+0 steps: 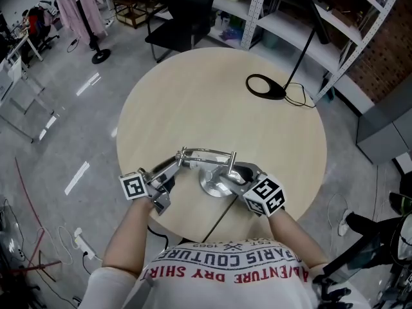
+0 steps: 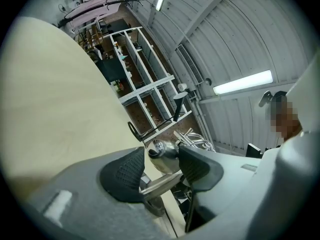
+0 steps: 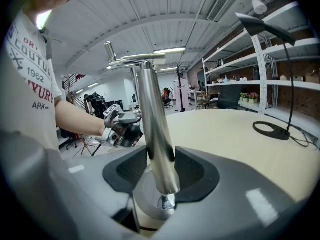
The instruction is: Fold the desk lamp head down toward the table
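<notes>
A silver desk lamp stands near the round table's (image 1: 193, 102) front edge on its disc base (image 1: 212, 187). Its upright pole (image 3: 154, 129) passes between the pads of my right gripper (image 3: 161, 171), just above the base (image 3: 150, 204), and both pads touch it. In the head view my right gripper (image 1: 239, 176) sits right of the base. The lamp's top arm (image 1: 207, 152) runs level, and the flat lamp head (image 1: 164, 168) slopes down to the left. My left gripper (image 1: 168, 177) holds that head; the flat silver strip (image 2: 161, 185) lies pinched between its pads (image 2: 122, 175).
A black lamp with a ring base (image 1: 265, 85) stands at the table's far right, its cord trailing off the edge. White shelving (image 1: 302, 24) and a black chair (image 1: 180, 18) lie beyond the table. The person's arms and shirt are at the front edge.
</notes>
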{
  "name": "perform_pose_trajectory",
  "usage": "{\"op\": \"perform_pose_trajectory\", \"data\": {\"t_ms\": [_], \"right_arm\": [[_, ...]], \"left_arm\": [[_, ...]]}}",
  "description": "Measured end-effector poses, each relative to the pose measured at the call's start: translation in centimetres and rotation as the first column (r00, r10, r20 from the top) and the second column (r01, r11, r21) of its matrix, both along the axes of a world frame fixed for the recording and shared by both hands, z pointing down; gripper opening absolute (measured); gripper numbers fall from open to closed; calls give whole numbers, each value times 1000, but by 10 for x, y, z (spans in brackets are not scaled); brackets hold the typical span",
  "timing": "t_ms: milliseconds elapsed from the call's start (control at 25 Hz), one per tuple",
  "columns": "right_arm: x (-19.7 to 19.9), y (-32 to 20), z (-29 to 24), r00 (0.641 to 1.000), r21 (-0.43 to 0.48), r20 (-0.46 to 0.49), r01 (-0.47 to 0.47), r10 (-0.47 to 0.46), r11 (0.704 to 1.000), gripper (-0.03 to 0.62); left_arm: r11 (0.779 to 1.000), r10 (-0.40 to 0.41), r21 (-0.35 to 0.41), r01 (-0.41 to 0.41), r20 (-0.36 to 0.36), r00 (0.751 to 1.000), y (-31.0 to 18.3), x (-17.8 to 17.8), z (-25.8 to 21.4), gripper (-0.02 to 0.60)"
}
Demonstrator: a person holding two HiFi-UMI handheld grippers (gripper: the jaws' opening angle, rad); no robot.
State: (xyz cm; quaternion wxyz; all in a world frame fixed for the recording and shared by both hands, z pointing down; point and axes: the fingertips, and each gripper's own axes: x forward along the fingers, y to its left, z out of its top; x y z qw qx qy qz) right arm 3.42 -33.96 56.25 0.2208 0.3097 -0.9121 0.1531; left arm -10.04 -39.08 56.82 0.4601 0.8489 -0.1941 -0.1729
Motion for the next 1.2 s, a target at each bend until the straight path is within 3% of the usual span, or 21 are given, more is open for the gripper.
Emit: {"op": "perform_pose_trajectory", "data": {"t_ms": [160, 320, 480, 560, 600, 640, 720, 760, 920, 1040, 1200], "right_arm": [[4, 0, 2, 1000, 2, -20, -15, 15, 1000, 176], [13, 6, -2, 998, 30, -45, -39, 40, 999, 157], [15, 27, -16, 999, 39, -24, -32, 33, 999, 106], [14, 40, -26, 999, 38, -13, -34, 35, 999, 57], [13, 47, -30, 999, 26, 1, -38, 38, 999, 2], [11, 55, -34, 999, 8, 22, -36, 35, 999, -3], [6, 76, -41, 998, -21, 66, -6, 8, 1000, -3], [3, 87, -44, 997, -22, 77, 14, -12, 1000, -3], [-10, 124, -61, 994, 30, 69, 78, -80, 997, -3], [-11, 144, -79, 993, 74, 64, 98, -102, 992, -3], [4, 164, -95, 995, 101, 64, 71, -78, 992, -3]], "left_arm": [[998, -66, 1, 66, 109, 992, 7, -14, 10, 209], [993, -119, 12, 119, 145, 982, 22, -31, 5, 209], [995, -90, 67, 76, 233, 968, 56, -24, -10, 207], [997, -59, 74, 35, 357, 932, 77, -16, -14, 206], [997, -48, 70, 20, 438, 897, 87, -13, -13, 206], [997, -46, 73, 10, 516, 855, 98, -11, -13, 204], [993, -68, 117, -5, 610, 789, 121, -6, -20, 2], [989, -77, 145, -17, 622, 779, 133, -2, -27, 2], [967, -83, 239, -86, 616, 784, 167, 24, -65, 2], [934, -93, 320, -156, 641, 762, 185, 46, -94, 2], [896, -53, 368, -247, 642, 765, 210, 69, -120, 2]]}}
